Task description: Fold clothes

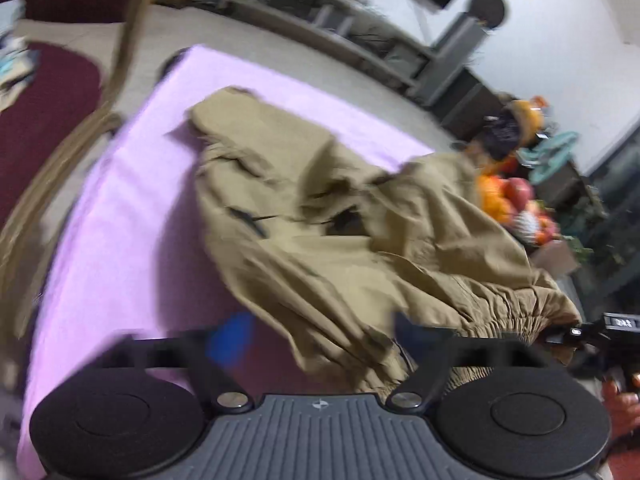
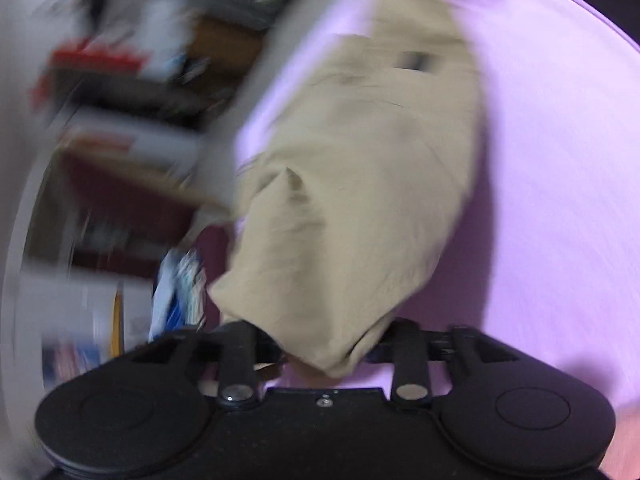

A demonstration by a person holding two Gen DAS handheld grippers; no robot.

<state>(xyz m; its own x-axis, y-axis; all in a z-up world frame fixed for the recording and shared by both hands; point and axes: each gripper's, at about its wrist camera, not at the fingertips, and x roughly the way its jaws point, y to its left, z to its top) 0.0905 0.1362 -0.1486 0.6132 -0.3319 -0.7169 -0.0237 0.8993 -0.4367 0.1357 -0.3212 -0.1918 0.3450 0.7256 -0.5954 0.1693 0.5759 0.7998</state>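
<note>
Looking along both tools, we see khaki cotton trousers with an elastic waistband (image 1: pixel 360 216) lying crumpled on a lilac cloth-covered table (image 1: pixel 120 216). In the left wrist view, the left gripper (image 1: pixel 320 344) has its fingers spread wide apart, with the gathered waistband hanging between them, just above the table's near edge. We cannot tell if they touch the fabric. In the right wrist view, the right gripper (image 2: pixel 324 344) is clamped on one end of the trousers (image 2: pixel 360 200), which stretch away across the table (image 2: pixel 560 160). Beyond the table's far side stands a blurred grey shelf (image 1: pixel 320 20).
</note>
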